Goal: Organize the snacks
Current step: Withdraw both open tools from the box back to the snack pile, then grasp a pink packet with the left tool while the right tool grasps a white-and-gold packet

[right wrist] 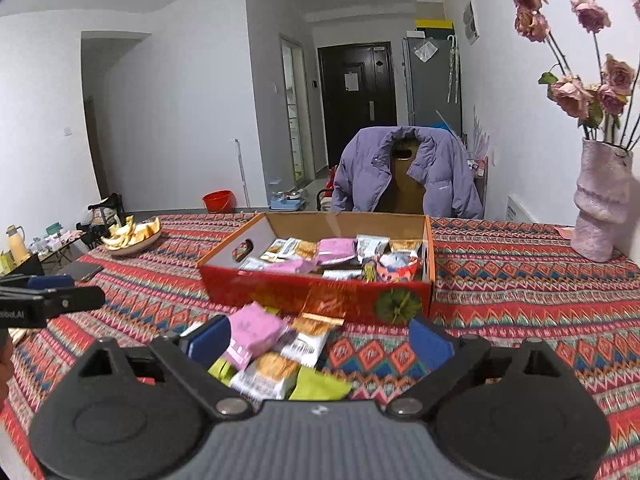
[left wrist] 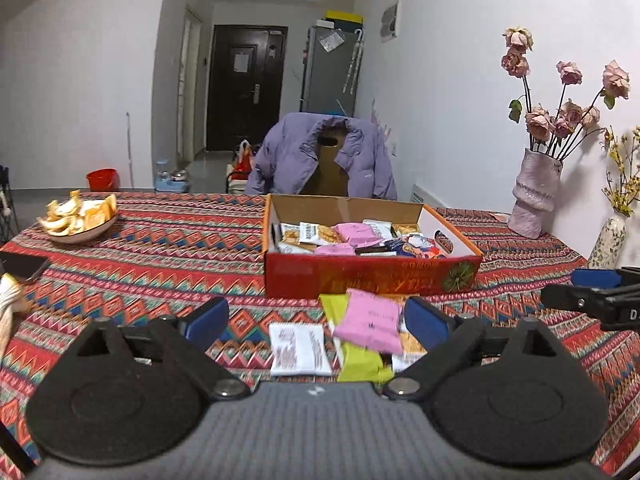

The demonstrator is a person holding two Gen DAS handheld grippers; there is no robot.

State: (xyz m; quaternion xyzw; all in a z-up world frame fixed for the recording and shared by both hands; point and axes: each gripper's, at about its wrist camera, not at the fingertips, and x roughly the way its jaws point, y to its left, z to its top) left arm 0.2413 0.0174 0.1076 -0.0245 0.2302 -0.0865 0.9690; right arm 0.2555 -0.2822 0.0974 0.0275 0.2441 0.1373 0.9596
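A red cardboard box [left wrist: 372, 276] [right wrist: 316, 292] stands open on the patterned tablecloth, with several snack packets inside. In front of it lies a loose pile: a pink packet [left wrist: 370, 320] [right wrist: 254, 330], green packets [left wrist: 356, 364] [right wrist: 318, 386] and white printed packets [left wrist: 300, 348] [right wrist: 304, 342]. My left gripper [left wrist: 318, 318] is open above the near side of the pile, nothing pressed between its blue pads. My right gripper [right wrist: 320, 340] is open too, its left pad beside the pink packet. Each gripper shows at the edge of the other's view.
A bowl of orange peels [left wrist: 80, 216] [right wrist: 134, 234] sits at the far left of the table. A pink vase of dried roses [left wrist: 536, 196] [right wrist: 600, 208] stands at the right by the wall. A chair draped with a purple jacket [left wrist: 324, 156] is behind the table. A dark phone [left wrist: 22, 266] lies left.
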